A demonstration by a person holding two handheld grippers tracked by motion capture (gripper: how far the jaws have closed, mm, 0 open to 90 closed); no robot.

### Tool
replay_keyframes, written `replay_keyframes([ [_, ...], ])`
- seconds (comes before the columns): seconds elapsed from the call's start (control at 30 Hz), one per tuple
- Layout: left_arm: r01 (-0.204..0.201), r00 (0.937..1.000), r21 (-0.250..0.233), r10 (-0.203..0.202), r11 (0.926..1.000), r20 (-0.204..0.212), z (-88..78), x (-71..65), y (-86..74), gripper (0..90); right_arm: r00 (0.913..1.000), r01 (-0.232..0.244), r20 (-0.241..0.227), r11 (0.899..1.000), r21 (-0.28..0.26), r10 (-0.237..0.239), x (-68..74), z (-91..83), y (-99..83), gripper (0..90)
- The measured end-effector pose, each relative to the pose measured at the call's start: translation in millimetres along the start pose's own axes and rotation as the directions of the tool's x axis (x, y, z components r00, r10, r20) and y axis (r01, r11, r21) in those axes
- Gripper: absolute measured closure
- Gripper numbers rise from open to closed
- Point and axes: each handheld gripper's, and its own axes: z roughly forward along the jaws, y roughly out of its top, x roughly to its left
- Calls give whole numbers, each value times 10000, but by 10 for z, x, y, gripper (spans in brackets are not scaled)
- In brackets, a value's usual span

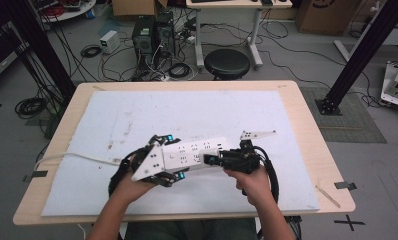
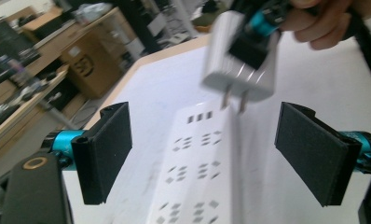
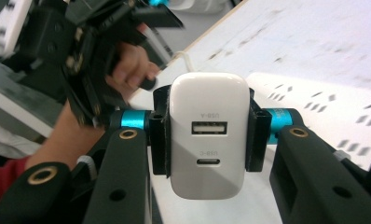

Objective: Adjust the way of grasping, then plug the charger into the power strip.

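Right gripper view: right gripper (image 3: 207, 140) fingers pinch the white charger (image 3: 208, 140) above the power strip (image 1: 192, 152), mid-worktop. Left gripper (image 2: 204, 154) fingers spread, empty. Step: plugging in. Next: align prongs (image 2: 233, 100) with a socket at 6 o'clock.

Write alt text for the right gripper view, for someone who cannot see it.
The right claw is shut on a white plastic USB charger block, its two black jaws pressing the block's sides and its USB-A and USB-C ports facing the camera. Behind it, a white plastic power strip lies on a white table mat, and a hand holds the left claw's black body at upper left.
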Motion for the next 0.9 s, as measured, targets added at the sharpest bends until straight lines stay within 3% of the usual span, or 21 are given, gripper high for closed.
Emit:
replay_keyframes([
  [0.07,349,9987,190,-342,9992,-366,-128,110,-39,171,9998,133,129,9999,-30,-133,3,-42,20,632],
  [0.2,1107,9886,324,-1067,9933,-1065,-364,323,-120,155,9991,304,296,9995,-85,-302,11,-111,27,631],
  [0.33,1770,9704,244,-1703,9839,-1714,-558,474,-180,154,9990,304,320,9994,-153,-299,-2,-169,27,632],
  [0.6,2355,9492,630,-2156,9698,-2294,-740,646,-296,154,9959,610,659,9980,175,-620,-7,-213,125,632],
  [0.73,2950,9309,1027,-2615,9499,-2551,-801,736,-385,154,9911,988,872,9947,300,-1010,-2,-216,227,632],
  [0.77,3233,9224,1158,-2855,9392,-2602,-819,757,-421,154,9893,1096,924,9933,371,-1127,0,-211,253,632],
  [0.83,3525,9123,1394,-3066,9254,-2714,-848,781,-478,153,9830,1422,1082,9879,622,-1483,4,-179,330,632],
  [0.9,3733,9077,1633,-3231,9132,-2678,-876,789,-528,154,9744,1739,1269,9799,979,-1856,3,-137,415,632],
])
